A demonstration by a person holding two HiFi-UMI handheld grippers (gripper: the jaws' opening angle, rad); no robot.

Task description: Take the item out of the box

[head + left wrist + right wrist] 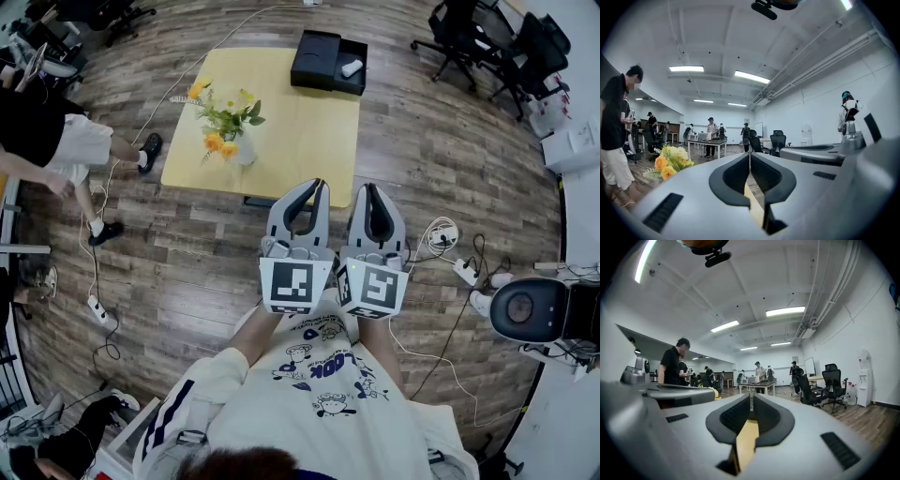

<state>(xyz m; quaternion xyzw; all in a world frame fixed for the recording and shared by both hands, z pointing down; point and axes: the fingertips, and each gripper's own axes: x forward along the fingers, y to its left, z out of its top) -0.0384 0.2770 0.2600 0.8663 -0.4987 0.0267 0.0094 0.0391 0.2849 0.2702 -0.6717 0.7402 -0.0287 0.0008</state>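
A black open box (pixel 327 62) sits at the far right corner of the yellow table (pixel 300 141), with a small white item (pixel 352 67) lying in it. My left gripper (pixel 322 185) and right gripper (pixel 367 188) are held side by side near my chest, short of the table's near edge. Both are shut with nothing between the jaws. In the left gripper view my left gripper (pixel 749 154) points level across the room. In the right gripper view my right gripper (pixel 753 395) does the same. The box is hidden in both gripper views.
A white vase of yellow and orange flowers (pixel 228 122) stands on the table's left part. A person (pixel 56 145) stands at the left on the wood floor. Cables and a power strip (pixel 464 270) lie at the right. Office chairs (pixel 478 42) stand at the back right.
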